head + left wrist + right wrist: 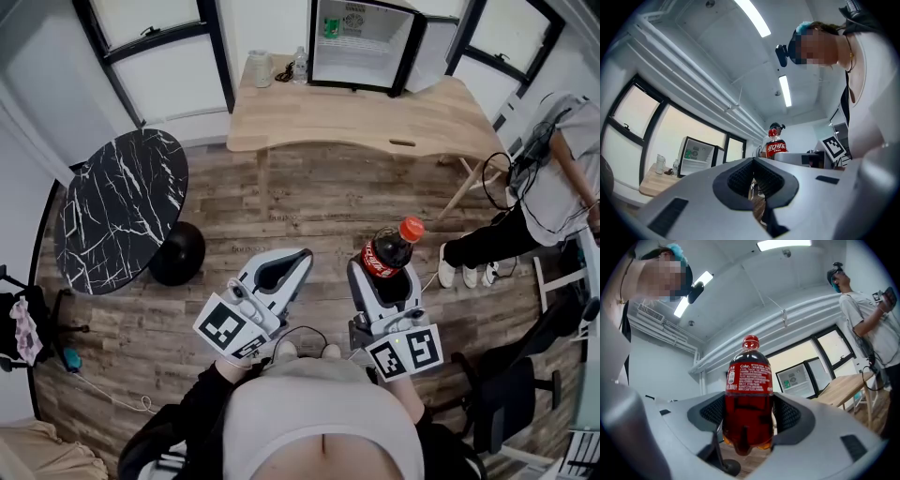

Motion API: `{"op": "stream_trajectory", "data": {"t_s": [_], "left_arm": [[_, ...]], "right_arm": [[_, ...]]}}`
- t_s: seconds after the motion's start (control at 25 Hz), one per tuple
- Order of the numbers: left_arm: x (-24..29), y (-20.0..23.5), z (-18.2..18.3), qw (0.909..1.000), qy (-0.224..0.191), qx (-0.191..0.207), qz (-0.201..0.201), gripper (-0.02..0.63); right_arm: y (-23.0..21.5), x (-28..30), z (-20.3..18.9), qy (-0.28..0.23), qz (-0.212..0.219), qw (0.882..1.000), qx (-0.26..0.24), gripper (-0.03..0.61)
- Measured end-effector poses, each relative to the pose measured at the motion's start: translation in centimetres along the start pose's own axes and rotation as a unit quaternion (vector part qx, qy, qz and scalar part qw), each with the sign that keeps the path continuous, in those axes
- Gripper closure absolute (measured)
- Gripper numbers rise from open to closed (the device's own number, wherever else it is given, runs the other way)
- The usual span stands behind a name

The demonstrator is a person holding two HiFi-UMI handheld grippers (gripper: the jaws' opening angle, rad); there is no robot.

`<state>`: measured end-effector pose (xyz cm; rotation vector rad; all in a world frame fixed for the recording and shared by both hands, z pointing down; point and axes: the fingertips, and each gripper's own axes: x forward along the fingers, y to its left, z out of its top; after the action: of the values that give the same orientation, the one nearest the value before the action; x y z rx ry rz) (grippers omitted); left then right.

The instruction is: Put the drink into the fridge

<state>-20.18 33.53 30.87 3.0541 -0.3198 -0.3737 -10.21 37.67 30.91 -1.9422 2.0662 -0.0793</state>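
A cola bottle (386,251) with a red cap and red label stands upright between the jaws of my right gripper (384,278), which is shut on its lower body. In the right gripper view the bottle (749,380) fills the middle, with the pads (788,416) pressed on both sides. My left gripper (284,270) is level beside it, to the left, shut with nothing in it. The small fridge (361,42) stands on the far wooden table (375,120) with its door open. It also shows in the left gripper view (696,157), as does the bottle (776,146).
A black marble round table (117,206) stands at the left. On the wooden table beside the fridge are a white jug (259,67) and a small bottle (300,64). Another person (562,159) stands at the right, and a dark chair (506,394) is at lower right.
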Motion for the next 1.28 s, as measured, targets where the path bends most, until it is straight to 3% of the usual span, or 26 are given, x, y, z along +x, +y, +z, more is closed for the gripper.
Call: {"op": "stream_trajectory", "data": {"t_s": [0.44, 0.76, 1.28], "left_arm": [[-3.1, 1.9, -0.8, 0.9998, 0.002, -0.011, -0.013, 0.609], [-2.6, 3.3, -1.3, 0.9994, -0.002, -0.026, -0.020, 0.607], [4.4, 11.6, -1.8, 0.9999, -0.005, -0.010, 0.008, 0.607]], "right_arm": [[3.2, 0.2, -2.7, 0.014, -0.007, 1.000, 0.005, 0.261], [2.9, 1.7, -3.4, 0.028, -0.007, 1.000, -0.002, 0.261], [-3.0, 11.6, -3.4, 0.021, 0.022, 0.999, 0.009, 0.261]]}}
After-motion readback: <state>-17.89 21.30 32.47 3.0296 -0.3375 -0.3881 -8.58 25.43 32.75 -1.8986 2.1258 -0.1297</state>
